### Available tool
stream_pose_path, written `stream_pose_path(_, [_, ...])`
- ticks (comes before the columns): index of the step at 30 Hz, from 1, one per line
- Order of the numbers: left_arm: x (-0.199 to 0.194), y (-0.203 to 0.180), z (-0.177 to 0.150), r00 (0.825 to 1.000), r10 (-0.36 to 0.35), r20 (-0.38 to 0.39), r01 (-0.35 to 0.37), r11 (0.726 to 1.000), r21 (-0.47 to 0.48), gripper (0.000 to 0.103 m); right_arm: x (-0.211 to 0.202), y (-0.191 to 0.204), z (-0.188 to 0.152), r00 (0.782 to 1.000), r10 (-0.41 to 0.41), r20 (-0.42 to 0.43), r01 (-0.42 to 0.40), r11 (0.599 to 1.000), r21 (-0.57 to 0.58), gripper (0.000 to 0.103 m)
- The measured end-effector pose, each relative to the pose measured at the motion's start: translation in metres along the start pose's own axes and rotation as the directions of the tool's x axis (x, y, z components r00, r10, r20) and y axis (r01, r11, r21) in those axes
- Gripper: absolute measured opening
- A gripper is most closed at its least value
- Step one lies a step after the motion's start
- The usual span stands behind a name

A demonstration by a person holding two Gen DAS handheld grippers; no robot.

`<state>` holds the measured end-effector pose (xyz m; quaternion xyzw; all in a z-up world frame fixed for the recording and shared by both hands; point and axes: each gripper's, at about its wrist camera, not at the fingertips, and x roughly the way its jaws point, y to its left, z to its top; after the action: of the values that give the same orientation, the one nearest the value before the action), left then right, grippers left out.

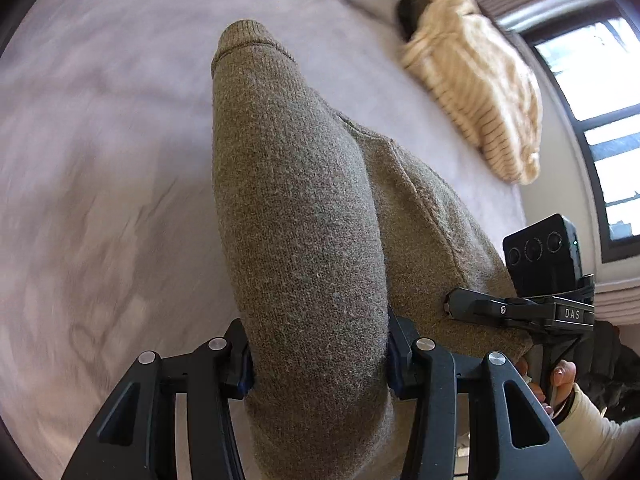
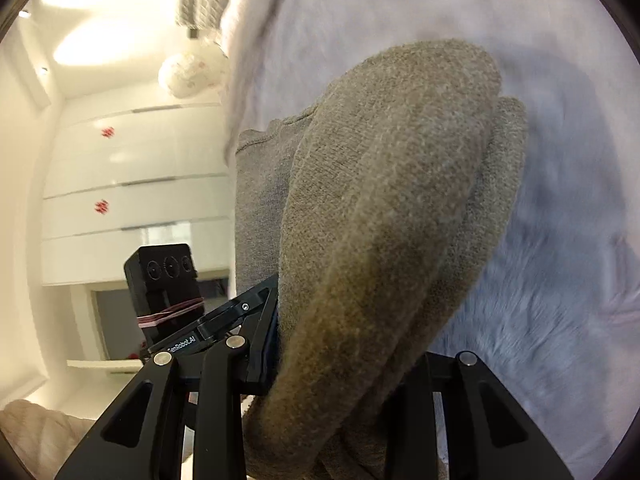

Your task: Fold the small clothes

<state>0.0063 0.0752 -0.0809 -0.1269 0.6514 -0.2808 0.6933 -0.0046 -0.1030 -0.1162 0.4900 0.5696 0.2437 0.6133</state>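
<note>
A: both my grippers, left gripper [image 1: 320, 356] and right gripper [image 2: 340, 360], are clamped on the olive sweater [image 1: 296, 216], lifted off the bed [image 1: 100, 160]; striped top [image 1: 476, 88] at 2 o'clock.

B: risk?

A: thick bunch could slip out; fold goes crooked.

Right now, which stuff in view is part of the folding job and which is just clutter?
In the job:
- olive-brown knitted sweater, gripped by both
- left tongs, shut on it
- right tongs, shut on it
- pale lilac bed sheet beneath

Just lying about:
- cream striped knit garment
- black object behind it
- white patterned balloon
</note>
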Motion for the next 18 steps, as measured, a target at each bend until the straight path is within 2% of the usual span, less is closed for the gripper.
stream_pose_path(3, [0.014,0.028,-0.024,0.995,0.082,-0.058,-0.084,0.996,-0.04,0.051,0.025,-0.008,-0.002,0.993,-0.104,-0.049,0.107,0.993,0.057,0.038])
stream_pose_path(4, [0.014,0.034,-0.029,0.995,0.079,-0.056,-0.082,0.995,-0.06,0.052,0.026,-0.008,-0.002,0.992,-0.119,-0.044,0.121,0.99,0.066,0.04])
stream_pose_path(6, [0.004,0.037,-0.032,0.998,0.054,-0.019,-0.055,0.996,-0.076,0.052,0.014,-0.01,-0.001,0.99,-0.139,-0.008,0.139,0.988,0.071,0.052])
stream_pose_path(8, [-0.008,0.036,-0.031,0.998,0.065,0.014,-0.064,0.996,-0.066,0.052,0.002,-0.006,0.003,0.988,-0.148,0.053,0.143,0.985,0.093,0.061])
stream_pose_path(10, [-0.017,0.038,-0.029,0.997,0.075,0.033,-0.073,0.995,-0.064,0.052,-0.01,-0.013,0.0,0.989,-0.112,0.098,0.098,0.985,0.143,0.061])
stream_pose_path(11, [-0.018,0.039,-0.027,0.995,0.085,0.043,-0.083,0.995,-0.062,0.052,-0.016,-0.019,0.002,0.989,-0.082,0.12,0.06,0.983,0.171,0.059])
stream_pose_path(12, [-0.02,0.039,-0.026,0.993,0.1,0.055,-0.096,0.994,-0.06,0.052,-0.022,-0.025,0.005,0.988,-0.074,0.132,0.049,0.981,0.189,0.045])
stream_pose_path(13, [-0.024,0.039,-0.023,0.99,0.12,0.078,-0.115,0.992,-0.058,0.052,-0.024,-0.025,0.011,0.986,-0.092,0.137,0.065,0.979,0.194,0.032])
stream_pose_path(14, [-0.027,0.04,-0.021,0.987,0.132,0.096,-0.126,0.99,-0.059,0.052,-0.022,-0.018,0.015,0.982,-0.135,0.131,0.113,0.981,0.16,0.026])
stream_pose_path(16, [-0.034,0.039,-0.015,0.98,0.15,0.13,-0.142,0.987,-0.069,0.052,-0.018,0.007,0.01,0.967,-0.215,0.14,0.214,0.977,0.023,0.026])
stream_pose_path(18, [-0.031,0.041,-0.012,0.976,0.183,0.119,-0.176,0.982,-0.067,0.052,-0.01,0.041,0.008,0.931,-0.325,0.164,0.349,0.925,-0.147,0.025])
